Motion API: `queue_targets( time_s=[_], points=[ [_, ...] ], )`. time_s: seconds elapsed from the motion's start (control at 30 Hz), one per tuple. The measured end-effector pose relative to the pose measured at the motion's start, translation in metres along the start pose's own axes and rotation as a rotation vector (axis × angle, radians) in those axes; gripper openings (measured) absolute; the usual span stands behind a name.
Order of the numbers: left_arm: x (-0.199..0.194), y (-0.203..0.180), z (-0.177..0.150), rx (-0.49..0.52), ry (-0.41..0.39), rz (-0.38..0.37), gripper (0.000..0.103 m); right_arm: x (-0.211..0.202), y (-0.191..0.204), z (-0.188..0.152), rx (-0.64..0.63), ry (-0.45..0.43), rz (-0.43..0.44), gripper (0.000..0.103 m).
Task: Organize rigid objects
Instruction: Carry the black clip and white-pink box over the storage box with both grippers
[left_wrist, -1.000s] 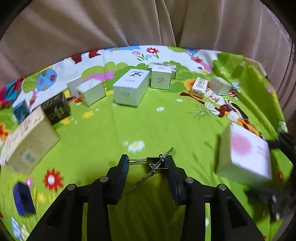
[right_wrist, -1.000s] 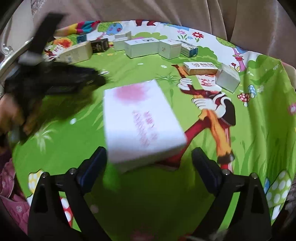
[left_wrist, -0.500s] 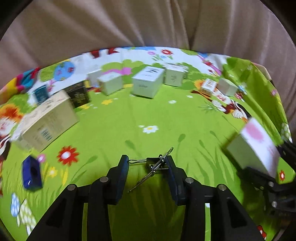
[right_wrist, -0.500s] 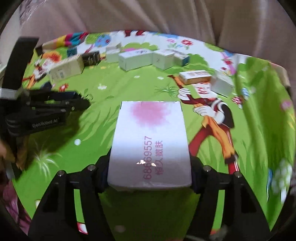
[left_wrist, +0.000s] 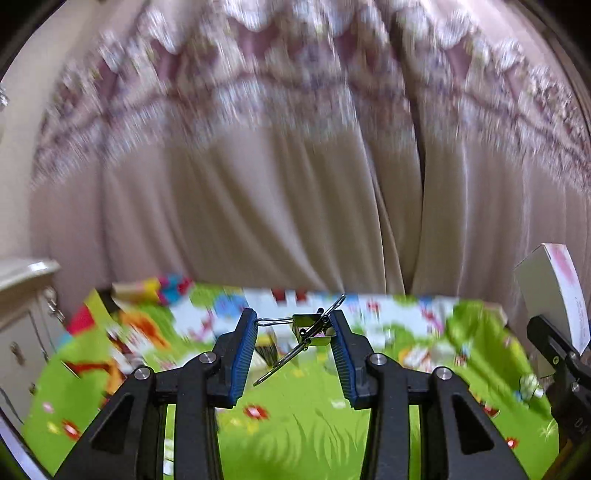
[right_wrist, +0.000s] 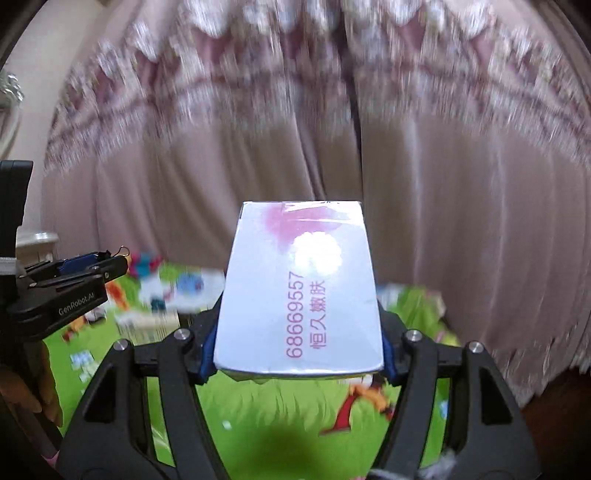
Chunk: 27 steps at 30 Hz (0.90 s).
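The right gripper (right_wrist: 299, 354) has closed within the last second and now pinches the white box (right_wrist: 299, 295) with the pink blotch, blue pads pressed on its two long sides, the printed top face turned to the camera. The box is carried clear above the cartoon play mat (right_wrist: 280, 417), in front of the pink curtain (right_wrist: 443, 184) that fills the upper part of both views. The left gripper (left_wrist: 293, 334) is drawn nearly together on a small binder clip (left_wrist: 310, 328), squeezed between its blue pads with one wire handle poking up and the other angling down toward the mat; it too is held above the mat, off to the left of the box.

Both views are smeared, so I judge the hands to be swinging fast. The clip is the weak point (caught at an odd angle, it could twist or spring free). The box looks gripped only near its rear end, so a sharp stop might pivot it downward. The other boxes on the mat are too blurred to place a drop safely
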<state>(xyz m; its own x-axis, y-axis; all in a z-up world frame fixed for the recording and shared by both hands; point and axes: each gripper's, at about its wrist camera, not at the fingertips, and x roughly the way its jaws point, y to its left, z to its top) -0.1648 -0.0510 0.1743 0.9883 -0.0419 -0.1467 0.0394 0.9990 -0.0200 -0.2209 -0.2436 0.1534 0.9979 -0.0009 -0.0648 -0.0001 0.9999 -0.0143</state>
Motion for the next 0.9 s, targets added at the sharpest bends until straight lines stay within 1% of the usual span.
queue_targets(
  time_s=[0.07,0.13,0.2,0.3,0.43,0.6,0.67,0.8,0.9],
  points=[
    [-0.019,0.006,0.006,0.0,-0.049,0.008,0.041,-0.012,0.007,0.008,-0.009,-0.039,0.009,0.069],
    [-0.033,0.01,0.011,0.004,-0.08,0.011,0.041,-0.025,0.015,0.017,-0.03,-0.083,0.014,0.069],
    [-0.041,0.013,0.014,0.012,-0.095,0.014,0.041,-0.033,0.023,0.023,-0.048,-0.113,0.022,0.069],
    [-0.052,0.018,0.017,0.014,-0.103,0.014,0.041,-0.039,0.03,0.029,-0.056,-0.129,0.038,0.069],
    [-0.063,0.017,0.015,0.023,-0.112,0.015,0.041,-0.041,0.034,0.03,-0.06,-0.125,0.05,0.069],
    [-0.068,0.019,0.011,0.023,-0.08,-0.005,0.041,-0.042,0.037,0.03,-0.061,-0.1,0.069,0.069],
    [-0.072,0.023,0.01,0.024,-0.081,0.002,0.041,-0.041,0.037,0.032,-0.058,-0.086,0.087,0.069],
    [-0.083,0.037,0.011,0.025,-0.067,0.024,0.041,-0.043,0.05,0.038,-0.074,-0.071,0.137,0.069],
    [-0.092,0.051,0.011,0.021,-0.033,0.041,0.041,-0.043,0.064,0.043,-0.083,-0.035,0.215,0.069]
  ],
)
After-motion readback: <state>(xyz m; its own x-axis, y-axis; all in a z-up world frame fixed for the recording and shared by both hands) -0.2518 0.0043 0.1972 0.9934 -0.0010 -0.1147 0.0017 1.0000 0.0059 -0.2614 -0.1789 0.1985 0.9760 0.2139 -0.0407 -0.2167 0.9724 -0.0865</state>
